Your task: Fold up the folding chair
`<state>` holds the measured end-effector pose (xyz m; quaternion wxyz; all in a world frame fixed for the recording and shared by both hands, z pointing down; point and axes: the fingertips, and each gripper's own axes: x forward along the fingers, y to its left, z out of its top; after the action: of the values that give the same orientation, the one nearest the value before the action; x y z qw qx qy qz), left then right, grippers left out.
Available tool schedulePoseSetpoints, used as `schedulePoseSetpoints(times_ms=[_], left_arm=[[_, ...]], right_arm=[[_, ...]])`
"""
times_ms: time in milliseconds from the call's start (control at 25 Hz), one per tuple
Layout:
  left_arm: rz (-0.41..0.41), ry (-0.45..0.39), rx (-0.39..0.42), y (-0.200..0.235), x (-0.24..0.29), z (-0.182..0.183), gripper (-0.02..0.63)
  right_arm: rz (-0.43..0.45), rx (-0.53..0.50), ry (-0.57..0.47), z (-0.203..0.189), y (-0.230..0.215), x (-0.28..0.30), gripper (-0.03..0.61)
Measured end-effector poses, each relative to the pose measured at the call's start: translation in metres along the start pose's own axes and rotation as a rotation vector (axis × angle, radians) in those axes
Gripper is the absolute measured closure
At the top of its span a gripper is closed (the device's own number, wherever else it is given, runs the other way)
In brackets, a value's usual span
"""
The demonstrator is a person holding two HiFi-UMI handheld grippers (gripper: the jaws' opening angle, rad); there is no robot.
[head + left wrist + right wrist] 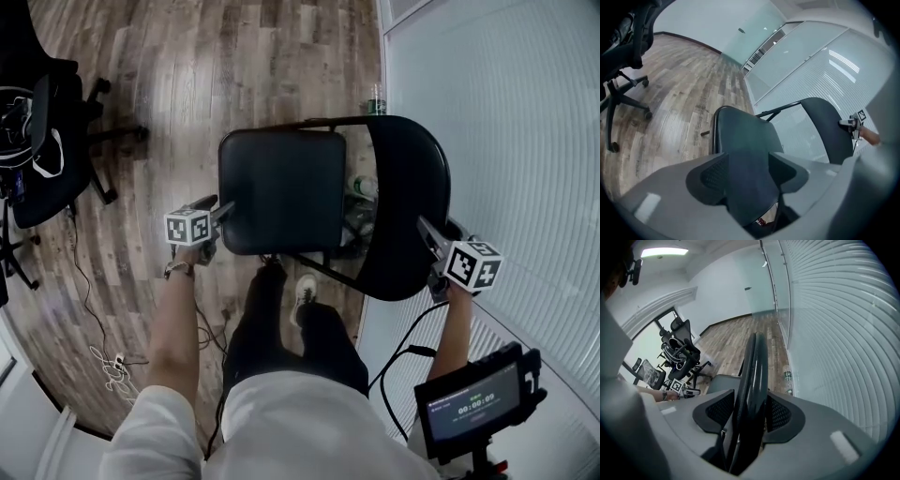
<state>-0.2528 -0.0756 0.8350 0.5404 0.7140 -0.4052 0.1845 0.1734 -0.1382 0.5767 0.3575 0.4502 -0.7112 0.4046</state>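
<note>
An office chair (47, 141) sits at the upper left of the head view. At centre left, the left gripper (222, 210) has its jaws spread wide astride the near left edge of the seat (745, 140), and the pads do not plainly press it. The folding chair (309, 216) stands mid-frame beside the glass wall (506, 122), fully opened out with its seat level. At centre right, the right gripper (424, 228) has its jaws clamped on the edge of the backrest (408, 187). By my reading, folding has not begun: the seat must yet swing up against the backrest.
</note>
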Motion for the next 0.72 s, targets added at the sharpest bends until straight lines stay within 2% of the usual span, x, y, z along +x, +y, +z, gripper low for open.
schedulePoseSetpoints(times_ms=[160, 320, 440, 560, 720], left_arm=[[-0.015, 0.010, -0.026, 0.008, 0.009, -0.005, 0.334], [-0.025, -0.001, -0.080, 0.030, 0.020, -0.008, 0.321], [-0.030, 0.028, -0.112, 0.050, 0.026, -0.013, 0.305], [-0.078, 0.056, -0.124, 0.048, 0.033, -0.020, 0.285], [-0.147, 0.089, -0.101, 0.051, 0.034, -0.029, 0.256]], right_arm=[[0.016, -0.032, 0.044, -0.003, 0.008, 0.005, 0.392], [0.048, -0.001, 0.061, -0.006, 0.012, 0.004, 0.431], [0.074, 0.026, 0.060, -0.002, 0.019, 0.001, 0.448], [0.100, 0.054, 0.057, 0.004, 0.022, -0.008, 0.467], [0.097, 0.055, 0.070, 0.007, 0.031, -0.011, 0.474]])
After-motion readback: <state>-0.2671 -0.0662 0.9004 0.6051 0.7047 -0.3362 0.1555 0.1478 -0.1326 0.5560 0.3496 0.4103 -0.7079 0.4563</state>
